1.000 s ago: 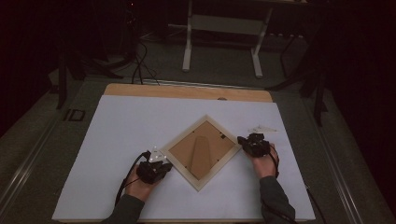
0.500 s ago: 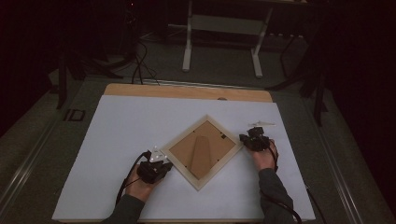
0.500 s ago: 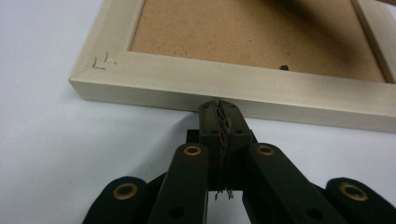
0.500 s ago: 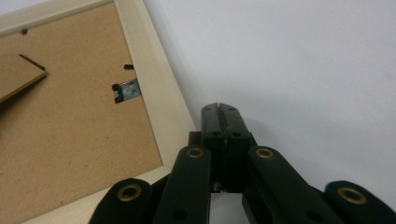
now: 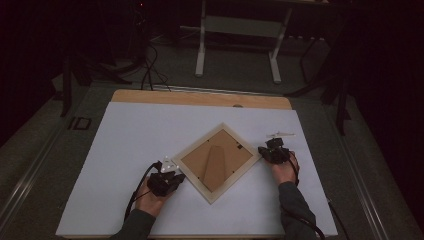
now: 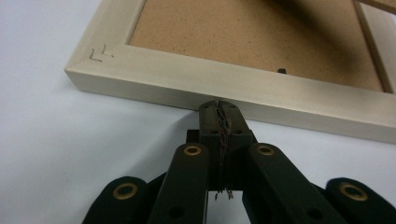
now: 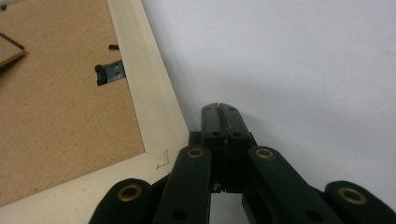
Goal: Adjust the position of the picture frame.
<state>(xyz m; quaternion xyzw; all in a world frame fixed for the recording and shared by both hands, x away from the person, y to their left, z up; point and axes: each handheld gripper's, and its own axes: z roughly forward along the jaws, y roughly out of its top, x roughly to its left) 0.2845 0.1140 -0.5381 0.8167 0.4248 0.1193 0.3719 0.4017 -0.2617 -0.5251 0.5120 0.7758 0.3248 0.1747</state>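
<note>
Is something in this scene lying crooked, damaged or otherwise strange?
The picture frame lies face down, backing board up, and is turned cornerwise on the white sheet, not square with its edges. I see no damage or spill.

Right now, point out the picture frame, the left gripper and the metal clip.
picture frame (image 5: pixel 218 192), high view, pale wooden rim near its bottom corner
left gripper (image 6: pixel 219 106), left gripper view, closed tips
metal clip (image 7: pixel 111 72), right gripper view, its flat tab

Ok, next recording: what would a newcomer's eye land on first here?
The pale wooden picture frame, lying face down and turned like a diamond on the white table sheet, its brown backing and stand showing. Next, the two black tools flanking it: the left hand-held gripper with shut jaws at the frame's lower-left edge, and the right hand-held gripper, also shut, beside the frame's right corner.
</note>
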